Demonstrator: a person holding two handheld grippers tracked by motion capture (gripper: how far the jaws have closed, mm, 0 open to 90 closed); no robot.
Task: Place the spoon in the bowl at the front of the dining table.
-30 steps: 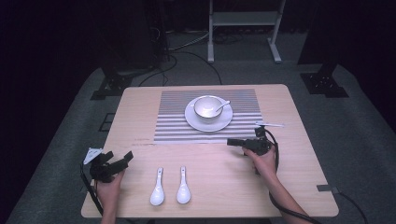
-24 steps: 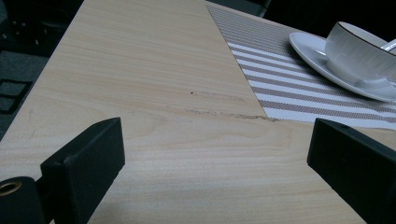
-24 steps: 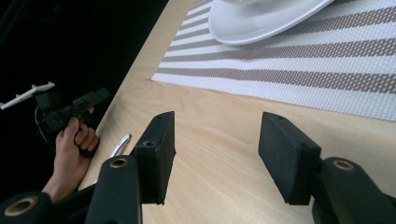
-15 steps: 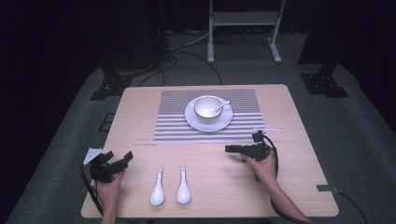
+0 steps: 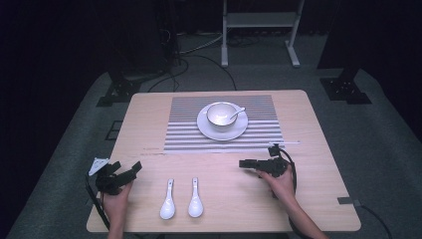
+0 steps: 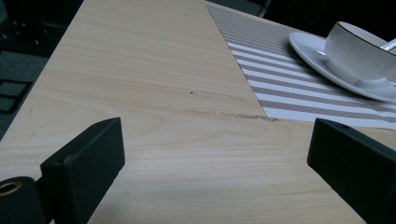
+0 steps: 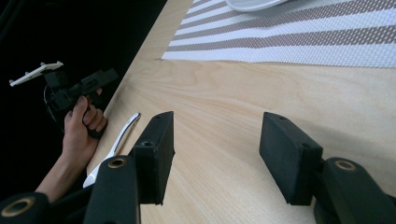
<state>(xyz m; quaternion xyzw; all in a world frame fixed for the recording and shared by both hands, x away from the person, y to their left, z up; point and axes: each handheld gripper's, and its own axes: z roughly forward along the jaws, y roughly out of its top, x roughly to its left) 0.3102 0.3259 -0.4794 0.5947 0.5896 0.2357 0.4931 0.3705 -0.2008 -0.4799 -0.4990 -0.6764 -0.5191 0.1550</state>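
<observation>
Two white spoons (image 5: 181, 200) lie side by side at the bench's (image 5: 318, 199) near edge, at six o'clock. The left claw (image 5: 133, 168), at eight o'clock, stands spread and empty; the right claw (image 5: 245, 163), at four, likewise. Farther off, a cup (image 5: 221, 114) sits on a saucer (image 5: 238, 130) at twelve.

cup (image 6: 362, 53) and saucer (image 6: 322, 63) — cut off at right edge
</observation>
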